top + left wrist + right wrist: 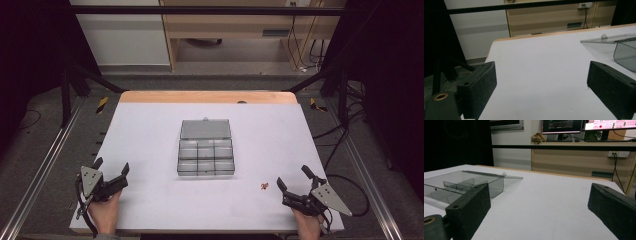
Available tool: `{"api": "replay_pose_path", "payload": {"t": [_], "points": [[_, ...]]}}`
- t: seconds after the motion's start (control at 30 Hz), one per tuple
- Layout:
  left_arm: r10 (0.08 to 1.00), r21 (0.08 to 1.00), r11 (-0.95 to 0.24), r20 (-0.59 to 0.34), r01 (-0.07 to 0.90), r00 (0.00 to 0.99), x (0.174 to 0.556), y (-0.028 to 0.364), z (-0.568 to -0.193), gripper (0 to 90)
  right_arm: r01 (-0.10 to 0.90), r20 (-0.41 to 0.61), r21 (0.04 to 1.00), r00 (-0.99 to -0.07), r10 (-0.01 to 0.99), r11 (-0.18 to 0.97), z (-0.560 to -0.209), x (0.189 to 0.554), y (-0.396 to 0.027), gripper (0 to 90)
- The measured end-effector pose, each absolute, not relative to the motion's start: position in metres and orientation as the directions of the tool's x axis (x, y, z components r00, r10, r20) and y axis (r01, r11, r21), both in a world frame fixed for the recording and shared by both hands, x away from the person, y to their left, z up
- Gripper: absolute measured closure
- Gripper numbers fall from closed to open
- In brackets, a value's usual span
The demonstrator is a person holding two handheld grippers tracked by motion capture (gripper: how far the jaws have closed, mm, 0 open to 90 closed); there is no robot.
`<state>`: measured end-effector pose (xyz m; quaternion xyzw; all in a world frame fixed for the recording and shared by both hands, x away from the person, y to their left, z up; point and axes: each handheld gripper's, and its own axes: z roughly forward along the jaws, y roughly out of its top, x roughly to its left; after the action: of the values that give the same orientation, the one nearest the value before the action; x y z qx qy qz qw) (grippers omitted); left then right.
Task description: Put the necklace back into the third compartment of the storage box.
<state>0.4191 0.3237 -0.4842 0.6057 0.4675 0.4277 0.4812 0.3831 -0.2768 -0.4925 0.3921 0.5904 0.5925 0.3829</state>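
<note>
A clear plastic compartment box (206, 157) lies open in the middle of the white table, its lid (205, 129) folded flat behind it. A small red object (264, 186) rests on the table to the right of the box and nearer the front. My left gripper (111, 169) sits open at the front left corner, held by a hand, with nothing between its jaws. My right gripper (295, 180) is open at the front right, a short way right of the red object. The box's corner (625, 53) appears in the left gripper view, and its dividers (461, 185) in the right gripper view.
The white table (150, 140) has a wooden strip along its far edge (207, 96). Metal rails (45, 165) run along both sides. Cables (345, 135) trail on the floor at the right. A wooden cabinet (240, 30) stands beyond the table.
</note>
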Motion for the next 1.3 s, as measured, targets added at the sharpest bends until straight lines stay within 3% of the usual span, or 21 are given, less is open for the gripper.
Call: {"api": "replay_pose_path", "payload": {"t": [0.53,0.7,1.03,1.3], "points": [[0.980,0.985,-0.100,0.074,0.140,0.184,0.417,0.323,-0.485,7.6,0.035,0.024,0.999,-0.384,0.923,-0.011,-0.491,0.385,-0.276,3.9],[0.980,0.984,-0.105,0.078,0.143,0.183,0.418,0.323,-0.485,7.8,0.074,0.035,0.997,-0.445,0.895,-0.002,-0.487,0.388,-0.278,8.0],[0.980,0.985,-0.102,0.075,0.143,0.182,0.418,0.323,-0.484,7.8,0.196,-0.021,0.966,-0.595,0.804,0.170,-0.441,0.393,-0.278,18.1],[0.985,0.991,-0.086,0.069,0.105,0.158,0.414,0.323,-0.485,4.1,0.248,-0.071,0.926,-0.627,0.776,0.284,-0.416,0.400,-0.275,20.4]]}}
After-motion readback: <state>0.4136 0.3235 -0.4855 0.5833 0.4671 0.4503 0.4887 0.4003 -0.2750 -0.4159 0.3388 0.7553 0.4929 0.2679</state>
